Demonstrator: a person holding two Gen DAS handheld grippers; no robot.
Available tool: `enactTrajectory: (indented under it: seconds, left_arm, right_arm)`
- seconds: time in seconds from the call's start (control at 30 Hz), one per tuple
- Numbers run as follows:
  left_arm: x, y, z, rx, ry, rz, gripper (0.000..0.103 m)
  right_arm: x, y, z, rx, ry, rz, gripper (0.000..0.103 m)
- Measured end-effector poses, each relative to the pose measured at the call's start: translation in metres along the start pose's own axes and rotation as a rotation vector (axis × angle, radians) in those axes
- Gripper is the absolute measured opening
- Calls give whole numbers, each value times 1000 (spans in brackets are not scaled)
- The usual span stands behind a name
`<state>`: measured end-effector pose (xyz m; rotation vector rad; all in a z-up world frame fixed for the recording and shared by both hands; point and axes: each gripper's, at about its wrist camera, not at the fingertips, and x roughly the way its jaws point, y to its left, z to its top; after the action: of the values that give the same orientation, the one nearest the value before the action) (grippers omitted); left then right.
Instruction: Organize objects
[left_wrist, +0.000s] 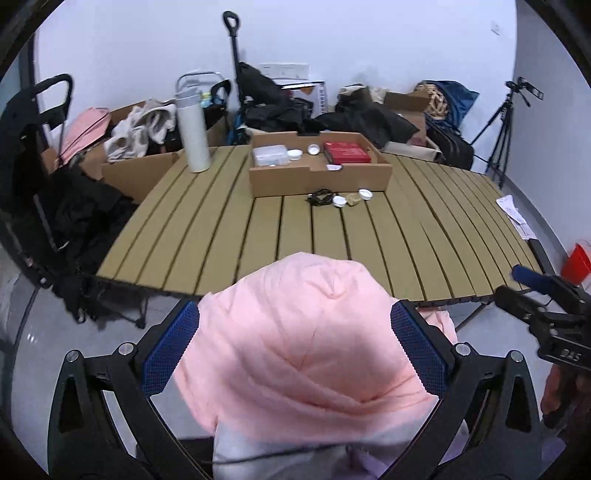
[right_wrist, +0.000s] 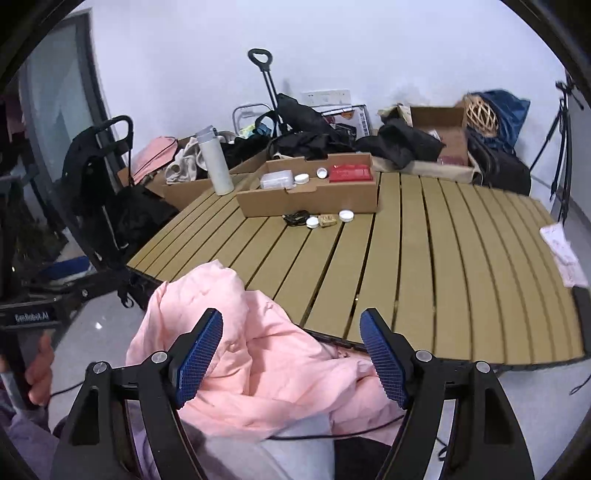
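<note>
The left gripper (left_wrist: 295, 347) has its jaws wide, a bunched pink cloth (left_wrist: 306, 332) filling the gap at the slatted tabletop's (left_wrist: 207, 229) near edge; whether they pinch it, I cannot tell. The right gripper (right_wrist: 291, 354) hovers above it, jaws apart.

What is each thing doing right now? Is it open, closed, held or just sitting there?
pink cloth: bunched, between the left gripper's fingers, which look wide apart.
left gripper: open around the cloth.
right gripper: open, holding nothing.
cardboard tray: open-topped, on the table.
red box: closed, flat in the tray.
white bottle: upright, lid on.
black cable: coiled before the tray.
</note>
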<state>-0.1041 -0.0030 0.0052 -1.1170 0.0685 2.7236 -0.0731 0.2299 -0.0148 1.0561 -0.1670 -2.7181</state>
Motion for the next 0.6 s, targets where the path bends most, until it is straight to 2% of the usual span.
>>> enactTrajectory:
  seconds: [0.1,0.2,0.3,0.4,0.47,0.53,0.57,0.6]
  left_arm:
    - [26,1,9,31,-27,-19,103]
    - [76,1,40,98,-13,-21,103]
    - [127,-8,74,202,0,-72,101]
    - [185,-15,104,265,15,-135,91]
    - [222,-21,117,289,59,-129,84]
    - [260,-26,127,318,100,-120,81]
    - [272,-27,130,326,111,-124,81]
    - [286,-29,134,333,125,-135,81]
  right_arm:
    - [31,-10,-4,21,62,4,80]
    - [65,-24,0,34,120,9,80]
    - [89,-37,12,39,140,4,80]
    - [116,-47,33,16,154,13,80]
    - [137,-52,49,-13,154,5,80]
    - [159,-57,63,-29,164,4,74]
    - [173,-61,72,-34,170,12,63]
    - [184,-64,79,-36,175,20,59]
